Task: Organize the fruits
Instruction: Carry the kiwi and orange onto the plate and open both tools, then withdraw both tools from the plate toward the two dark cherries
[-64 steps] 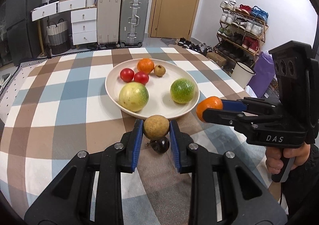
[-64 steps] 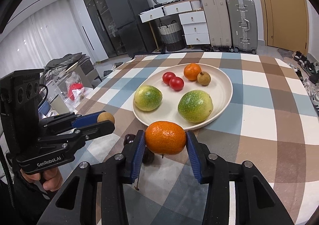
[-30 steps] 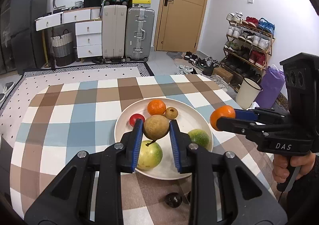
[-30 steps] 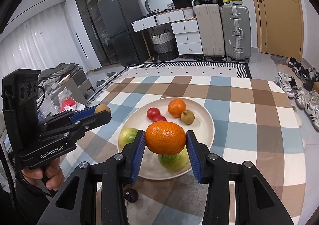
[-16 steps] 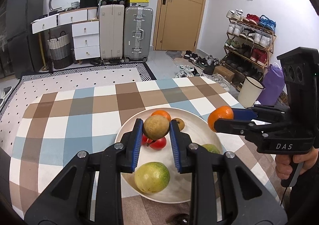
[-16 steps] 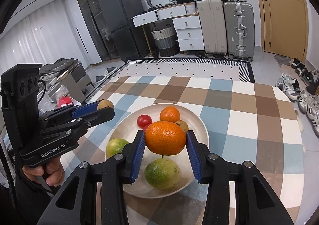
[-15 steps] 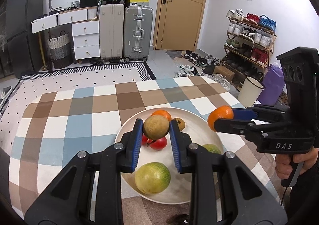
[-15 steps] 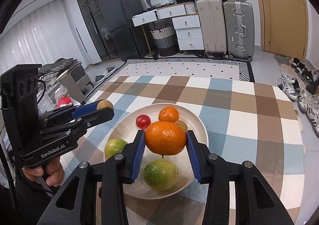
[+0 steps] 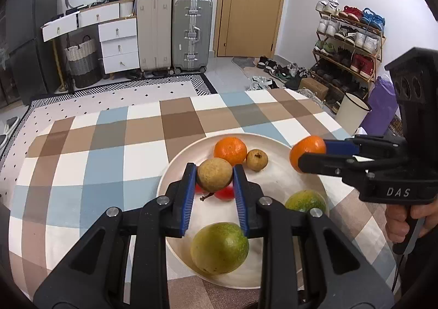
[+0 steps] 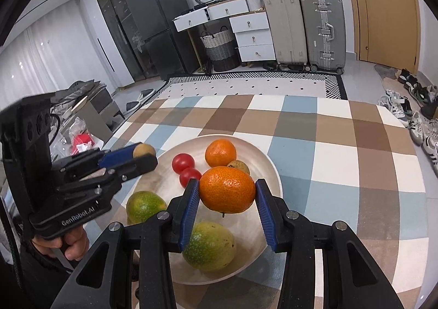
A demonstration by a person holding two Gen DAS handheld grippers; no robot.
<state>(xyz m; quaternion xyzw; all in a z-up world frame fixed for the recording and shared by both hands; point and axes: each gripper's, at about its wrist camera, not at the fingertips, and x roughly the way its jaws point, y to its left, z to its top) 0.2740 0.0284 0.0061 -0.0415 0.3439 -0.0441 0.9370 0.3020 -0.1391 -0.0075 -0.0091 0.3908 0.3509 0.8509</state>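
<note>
My left gripper [image 9: 215, 176] is shut on a small brown round fruit [image 9: 214, 174] and holds it above the white plate [image 9: 276, 142]. My right gripper [image 10: 227, 193] is shut on an orange [image 10: 227, 189] and holds it above the same plate [image 10: 269, 166]. Each gripper shows in the other's view: the right one with its orange [image 9: 308, 153], the left one with its brown fruit [image 10: 143, 150]. On the plate lie another orange [image 9: 230, 150], a small brown fruit [image 9: 256, 159], two red tomatoes [image 10: 183, 161] and two green fruits [image 9: 219, 247] [image 9: 305, 201].
The plate sits on a table with a checked brown, blue and white cloth [image 9: 109, 150]. Suitcases [image 9: 191, 35], white drawers [image 9: 117, 40] and a shoe rack [image 9: 347, 43] stand beyond the table. A dark fridge [image 10: 153, 21] stands at the back left.
Both grippers have moved forward and lower over the plate, each still holding its fruit. The plate looms larger in both views.
</note>
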